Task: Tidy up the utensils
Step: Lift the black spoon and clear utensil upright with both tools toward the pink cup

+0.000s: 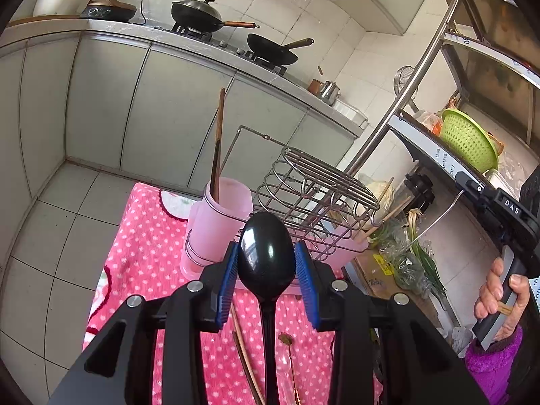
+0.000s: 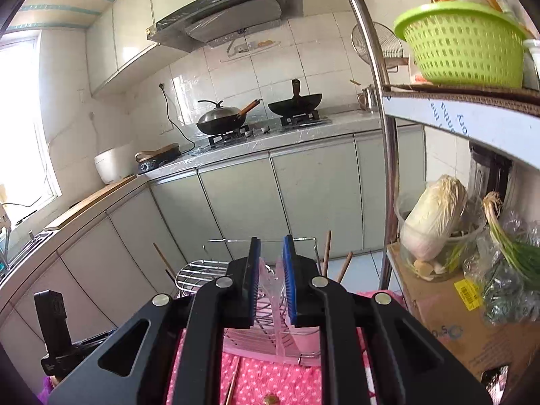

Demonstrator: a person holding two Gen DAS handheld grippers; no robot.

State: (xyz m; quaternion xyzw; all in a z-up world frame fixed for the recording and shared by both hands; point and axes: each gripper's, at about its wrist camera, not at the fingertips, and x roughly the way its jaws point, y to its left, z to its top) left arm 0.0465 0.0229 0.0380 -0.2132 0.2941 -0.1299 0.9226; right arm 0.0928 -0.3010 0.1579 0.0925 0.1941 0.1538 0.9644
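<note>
On the pink dotted cloth (image 1: 145, 256) stands the wire utensil rack (image 1: 314, 195); before it the left gripper (image 1: 268, 270) pinches a black spoon (image 1: 266, 253) (bowl upward), the right gripper (image 2: 271, 270) a clear pink utensil (image 2: 278, 290).

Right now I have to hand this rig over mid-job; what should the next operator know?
Left gripper: shut on a black spoon, bowl pointing forward.
Right gripper: shut on a clear pink plastic utensil, raised over the wire rack.
Pink cup in the rack already holds chopsticks; more stand at its far end.
Left to do: both held pieces, plus chopsticks and a small spoon lying on the pink dotted cloth.
</note>
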